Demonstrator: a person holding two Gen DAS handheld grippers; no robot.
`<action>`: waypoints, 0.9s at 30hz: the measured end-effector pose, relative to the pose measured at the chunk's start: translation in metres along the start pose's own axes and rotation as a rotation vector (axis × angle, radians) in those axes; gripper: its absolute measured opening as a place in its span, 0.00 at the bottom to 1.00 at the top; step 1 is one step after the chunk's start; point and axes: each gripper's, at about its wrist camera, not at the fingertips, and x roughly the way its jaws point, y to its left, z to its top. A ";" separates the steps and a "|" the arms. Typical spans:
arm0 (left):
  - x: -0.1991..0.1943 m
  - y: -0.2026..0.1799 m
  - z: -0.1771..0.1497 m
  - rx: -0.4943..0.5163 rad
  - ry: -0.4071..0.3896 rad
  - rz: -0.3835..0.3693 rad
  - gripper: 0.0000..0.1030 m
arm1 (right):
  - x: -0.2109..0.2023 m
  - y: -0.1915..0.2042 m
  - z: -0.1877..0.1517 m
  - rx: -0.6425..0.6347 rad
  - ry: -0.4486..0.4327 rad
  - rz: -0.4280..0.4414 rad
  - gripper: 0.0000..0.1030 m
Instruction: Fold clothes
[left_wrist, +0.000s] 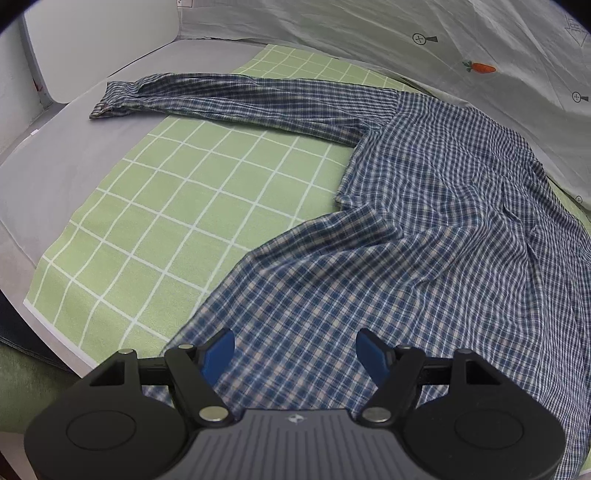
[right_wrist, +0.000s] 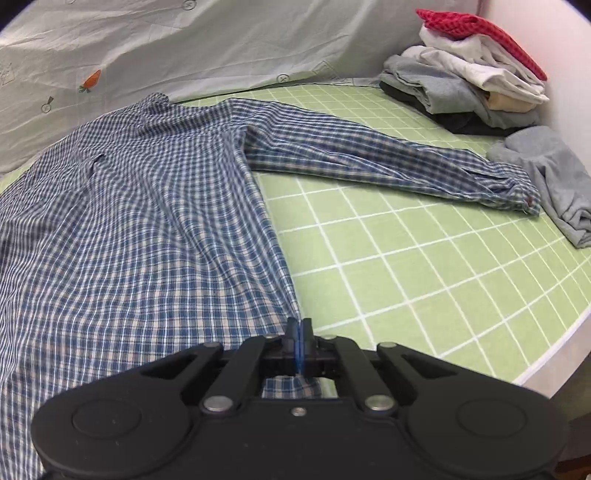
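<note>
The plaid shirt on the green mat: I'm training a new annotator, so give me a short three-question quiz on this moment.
1. True or false: the plaid shirt lies spread on the green grid mat with both sleeves stretched outward.
2. Multiple choice: what tops the clothes pile in the right wrist view? A) a red checked garment B) a green towel C) a blue cap
3. Fill in: the left gripper stands ____ above the shirt's hem, while the right gripper is shut at the shirt's edge.

Key: 1 true; 2 A; 3 open
</note>
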 end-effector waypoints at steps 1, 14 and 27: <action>-0.002 -0.004 -0.001 0.002 -0.002 0.001 0.71 | 0.002 -0.004 0.002 0.017 0.004 -0.007 0.00; 0.002 -0.032 0.022 -0.009 -0.053 -0.002 0.71 | 0.011 0.023 0.062 -0.041 -0.103 -0.022 0.79; 0.064 -0.066 0.118 0.009 -0.067 0.015 0.72 | 0.123 0.142 0.218 -0.192 -0.157 0.229 0.79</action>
